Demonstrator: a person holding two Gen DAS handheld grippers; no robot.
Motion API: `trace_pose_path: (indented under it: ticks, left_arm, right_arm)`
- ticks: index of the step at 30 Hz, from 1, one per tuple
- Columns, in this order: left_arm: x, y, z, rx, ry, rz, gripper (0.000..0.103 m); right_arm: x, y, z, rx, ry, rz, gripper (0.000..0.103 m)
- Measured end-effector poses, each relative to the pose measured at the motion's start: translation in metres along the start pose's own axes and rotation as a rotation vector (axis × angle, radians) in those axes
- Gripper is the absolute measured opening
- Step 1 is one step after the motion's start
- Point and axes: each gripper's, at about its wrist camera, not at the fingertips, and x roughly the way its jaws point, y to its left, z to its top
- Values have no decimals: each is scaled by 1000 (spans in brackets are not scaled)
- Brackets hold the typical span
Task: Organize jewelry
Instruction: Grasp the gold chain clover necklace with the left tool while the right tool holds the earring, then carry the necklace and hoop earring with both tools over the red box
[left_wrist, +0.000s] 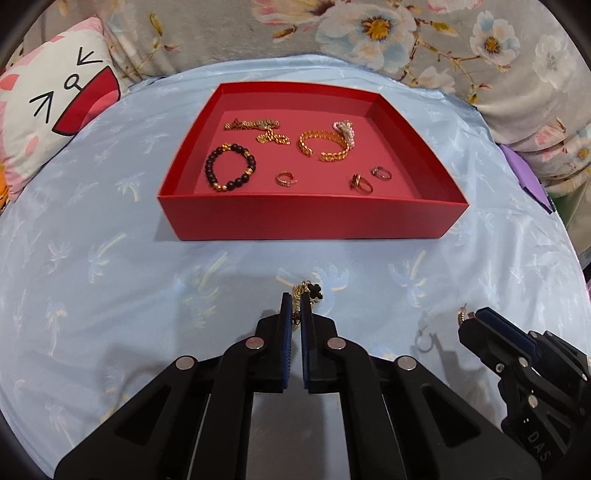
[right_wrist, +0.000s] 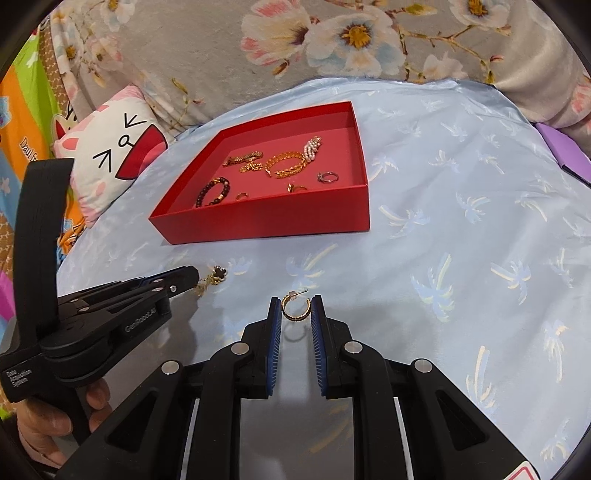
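Surface: pale blue cloth (left_wrist: 110, 288) printed with palm trees, spread under everything we list; a grey floral blanket (left_wrist: 369, 33) lies behind it.
Cushion: white and pink cat-face cushion (left_wrist: 55, 107) at the far left edge of the cloth.
Box: red open box (left_wrist: 310, 221) resting on the cloth, well ahead of both grippers.
Box contents, back row: gold chain (left_wrist: 251, 124), small gold chain piece (left_wrist: 273, 137), wide gold cuff (left_wrist: 325, 146) with a pearl piece (left_wrist: 345, 133) touching its far side.
Box contents, front row: dark bead bracelet (left_wrist: 229, 168) with gold beads at the left, then three rings (left_wrist: 284, 179) spread toward the right.
Left gripper (left_wrist: 295, 314): we hold it low over the cloth near the box's front wall; its blue pads are nearly together and pinch a gold chain with a black clover charm (left_wrist: 317, 290), the charm sticking out past the tips.
Right gripper (right_wrist: 296, 310): we hold it to the right of the left one; its jaws are narrowed onto a gold hoop earring (right_wrist: 294, 306), which stands upright between the pads just above the cloth, touching both.
Hand: our left hand (right_wrist: 55, 424) shows under the left gripper's handle in the right wrist view.
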Motion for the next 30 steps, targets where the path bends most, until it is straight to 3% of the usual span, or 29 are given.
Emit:
trace_pose_path:
  ticks: [17, 30]
  left_arm:
    - [-84, 34, -10, -45, -102, -37, 3]
    - [-146, 27, 46, 3, -249, -78, 3]
  right_arm:
    - [-37, 28, 1, -65, -72, 38, 15]
    - [-64, 41, 40, -117, -154, 57, 15]
